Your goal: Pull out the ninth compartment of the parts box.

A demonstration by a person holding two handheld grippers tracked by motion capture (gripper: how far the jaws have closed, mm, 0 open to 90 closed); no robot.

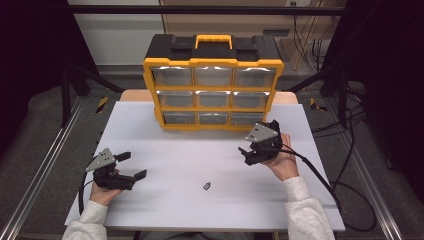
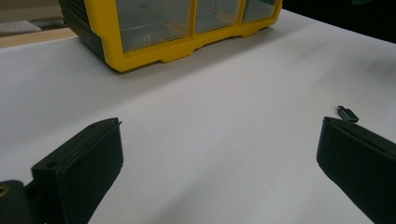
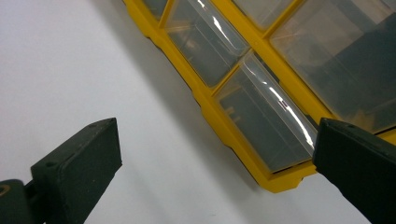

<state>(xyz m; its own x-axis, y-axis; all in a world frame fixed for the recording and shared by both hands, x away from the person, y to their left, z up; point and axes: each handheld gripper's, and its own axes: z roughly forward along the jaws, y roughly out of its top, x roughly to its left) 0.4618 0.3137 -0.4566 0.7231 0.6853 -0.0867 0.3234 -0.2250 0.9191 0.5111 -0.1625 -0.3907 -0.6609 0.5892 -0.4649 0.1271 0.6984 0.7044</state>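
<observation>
A yellow and black drawer cabinet with several clear drawers stands at the back middle of the white table. On the near middle of the table lies a small dark part. My left gripper is open at the near left and points right, holding nothing. In the left gripper view the small part lies just beyond the right jaw of the left gripper. My right gripper is open in front of the cabinet's lower right corner. In the right gripper view the right gripper faces the bottom drawer, empty.
Cables trail off the table's right side. Metal frame rails run along both sides of the table. Bare table surface lies between the two grippers and in front of the cabinet.
</observation>
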